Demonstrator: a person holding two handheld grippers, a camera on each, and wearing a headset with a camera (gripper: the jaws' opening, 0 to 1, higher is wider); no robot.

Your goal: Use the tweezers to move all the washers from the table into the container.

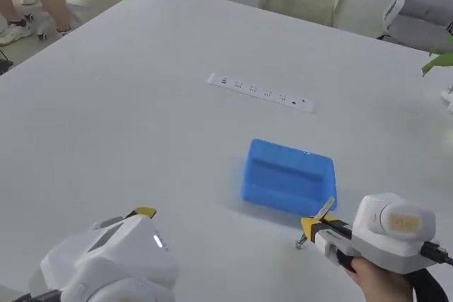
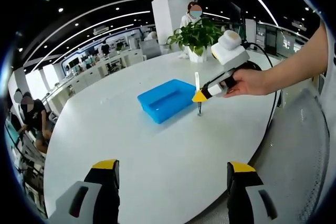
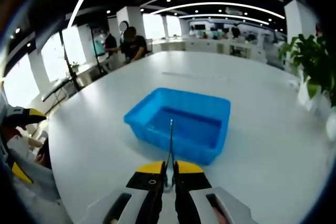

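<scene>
My right tongs point(image 3: 167, 174) clamp the thin tweezers point(image 3: 170, 140), tip down beside the blue container point(image 3: 157, 132) on the table point(image 1: 141, 104); left tongs point(image 2: 173, 167) wide, empty. I can't spot the washers; likely light, slippery, so pinch across the rim.

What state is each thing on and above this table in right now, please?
right gripper: shut on the tweezers.
tweezers: clamped in the right gripper, tips pointing down beside the container.
left gripper: open, holding nothing.
container: upright, open-topped, looks empty.
power strip: lying flat, nothing seems plugged in.
</scene>
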